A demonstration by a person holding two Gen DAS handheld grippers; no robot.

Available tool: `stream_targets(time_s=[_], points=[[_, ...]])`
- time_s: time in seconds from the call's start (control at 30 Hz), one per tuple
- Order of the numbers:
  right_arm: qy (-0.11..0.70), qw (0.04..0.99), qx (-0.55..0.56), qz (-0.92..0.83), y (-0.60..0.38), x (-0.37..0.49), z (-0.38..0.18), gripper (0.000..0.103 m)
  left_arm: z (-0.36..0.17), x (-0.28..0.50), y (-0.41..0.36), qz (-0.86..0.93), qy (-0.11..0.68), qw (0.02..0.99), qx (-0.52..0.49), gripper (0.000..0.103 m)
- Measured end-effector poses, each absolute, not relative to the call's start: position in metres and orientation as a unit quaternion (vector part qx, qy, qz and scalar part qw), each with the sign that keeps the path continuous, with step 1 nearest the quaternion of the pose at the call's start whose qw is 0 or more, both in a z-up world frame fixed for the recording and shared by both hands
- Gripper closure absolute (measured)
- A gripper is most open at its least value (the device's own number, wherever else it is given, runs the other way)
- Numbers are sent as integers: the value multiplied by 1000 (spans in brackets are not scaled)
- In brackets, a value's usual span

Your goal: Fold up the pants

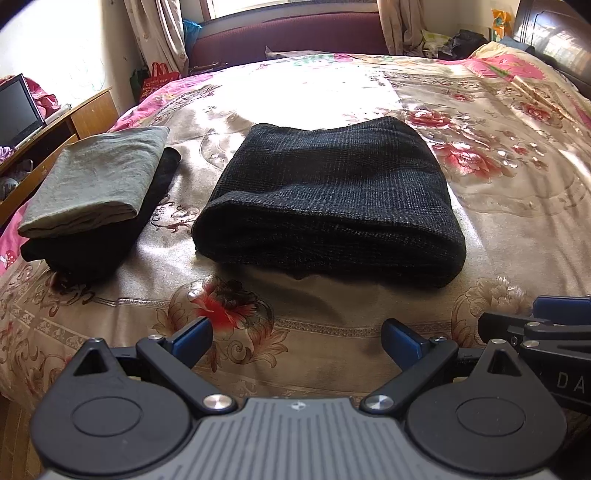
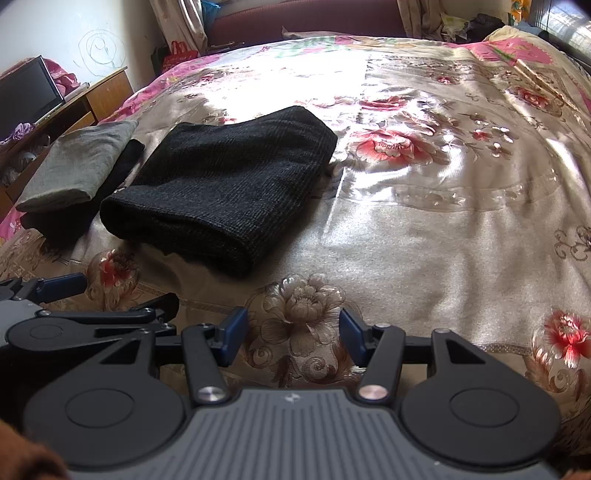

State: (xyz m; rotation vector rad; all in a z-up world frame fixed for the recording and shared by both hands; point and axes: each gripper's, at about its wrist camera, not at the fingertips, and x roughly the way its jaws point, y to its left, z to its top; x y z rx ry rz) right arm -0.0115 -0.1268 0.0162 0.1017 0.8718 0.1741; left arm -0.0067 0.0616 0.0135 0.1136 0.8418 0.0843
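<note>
While both jaws stand open and empty, the left gripper and right gripper hover side by side above the bed. Ahead lie the folded pants; a clothes stack sits just left.

Ahead of the gripper, a bed under a shiny floral bedspread, washed with strong sunlight at its middle. Beyond that, a dark red sofa beneath a bright window, framed by patterned curtains. Off left, a wooden desk bearing a dark monitor, backed by a white wall with scribbles.
</note>
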Motion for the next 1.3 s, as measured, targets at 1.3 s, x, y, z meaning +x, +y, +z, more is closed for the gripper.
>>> stream_targets(time_s=[1.3], points=[[419, 903, 36, 91, -120, -13, 16, 43, 14, -7, 70, 46, 407, 912, 33, 0]])
